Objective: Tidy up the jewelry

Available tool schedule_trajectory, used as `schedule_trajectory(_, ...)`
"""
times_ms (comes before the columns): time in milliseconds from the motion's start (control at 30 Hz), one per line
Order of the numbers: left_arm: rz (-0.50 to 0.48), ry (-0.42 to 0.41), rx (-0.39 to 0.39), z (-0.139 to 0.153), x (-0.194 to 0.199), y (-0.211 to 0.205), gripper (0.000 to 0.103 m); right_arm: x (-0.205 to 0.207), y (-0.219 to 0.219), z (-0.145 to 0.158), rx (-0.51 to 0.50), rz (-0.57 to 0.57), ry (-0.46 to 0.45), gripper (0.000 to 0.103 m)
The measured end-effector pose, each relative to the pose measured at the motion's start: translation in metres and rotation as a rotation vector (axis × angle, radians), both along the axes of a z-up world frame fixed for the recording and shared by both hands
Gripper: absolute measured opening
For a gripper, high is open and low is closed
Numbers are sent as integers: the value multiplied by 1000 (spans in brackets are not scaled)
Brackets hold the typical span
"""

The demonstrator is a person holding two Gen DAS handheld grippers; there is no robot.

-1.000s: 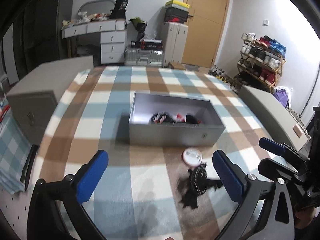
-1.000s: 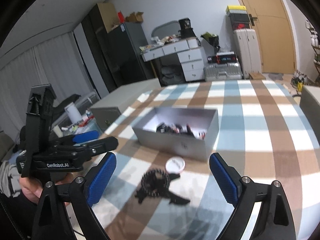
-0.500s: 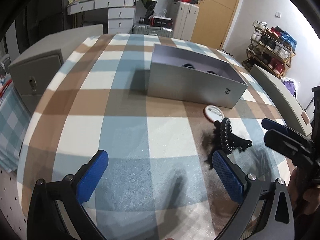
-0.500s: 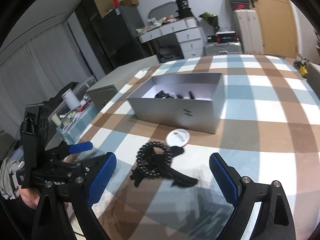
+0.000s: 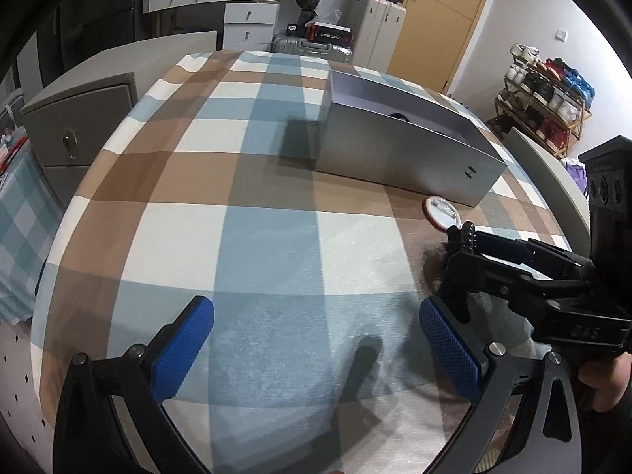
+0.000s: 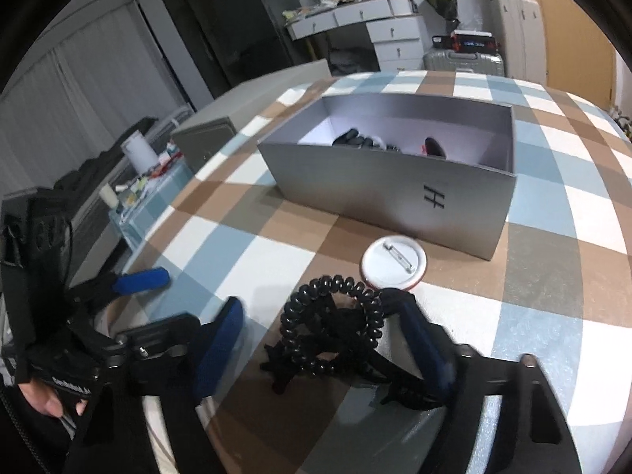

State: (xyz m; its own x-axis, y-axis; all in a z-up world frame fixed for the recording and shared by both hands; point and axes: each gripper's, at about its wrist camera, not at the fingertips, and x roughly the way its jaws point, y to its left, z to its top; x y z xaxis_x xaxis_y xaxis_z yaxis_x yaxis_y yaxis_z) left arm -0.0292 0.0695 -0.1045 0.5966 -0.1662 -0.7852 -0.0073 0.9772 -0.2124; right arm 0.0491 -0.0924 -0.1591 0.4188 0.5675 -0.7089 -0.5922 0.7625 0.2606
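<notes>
Beads are what the right gripper (image 6: 320, 339) is going for: its jaws have just been closing around the black beaded bracelet (image 6: 331, 328), which lies on the checked tablecloth (image 6: 245, 252) in a tangle with a black tassel or cord (image 6: 410, 391) trailing under it. In the right wrist view the left pad still stands clear of the loop, while the right pad sits at its edge, perhaps touching; I judge the bracelet bracketed but not yet pinched. The left gripper (image 5: 316, 349) hovers spread wide over bare cloth with nothing between its jaws, just beside the right one. A white pin badge (image 6: 393, 262) lies face down just behind the bracelet, its clasp showing, and beyond that stands the open grey box (image 6: 395, 197), which already holds a few dark pieces. The main risk is a partial catch: the loop is round and slippery-looking, so the pads may squeeze only one strand of beads and let it roll out, or grab the cord alone and leave the bracelet dangling and swinging on the way to the box. A closing pad could also drag the cloth into a fold, or nudge the badge, since that sits so near the loop's far edge. Lifting before the pinch is firm would likely drop it short of the box wall.
</notes>
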Motion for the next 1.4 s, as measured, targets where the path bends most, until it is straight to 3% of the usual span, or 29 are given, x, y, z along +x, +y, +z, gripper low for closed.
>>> schedule_trajectory(67,5,0,-3,0,-1,2,101,-1,-4,0,5,-8,0,51)
schedule_trajectory(200,9,7,-9,0,-1,5,101,-1,-18,5,87,-17,5,47)
schedule_trajectory(467,-12,8,-10,2,1,-1,101,-12,-50,30,267,-45,-73,47)
schedule_trajectory(667,-37,-4,-2,7,4,-8,101,-14,-79,44,482,-30,-77,47)
schedule_trajectory(1100,-103,-29,3,18,19,-25,101,-14,-105,47,510,-104,-101,49)
schedule_trajectory(1267,-171,-28,12,22,44,-41,101,-14,-116,41,511,-135,-96,49)
schedule_trajectory(1400,-234,27,-10,16,72,-60,101,-12,-125,37,516,-157,-91,49)
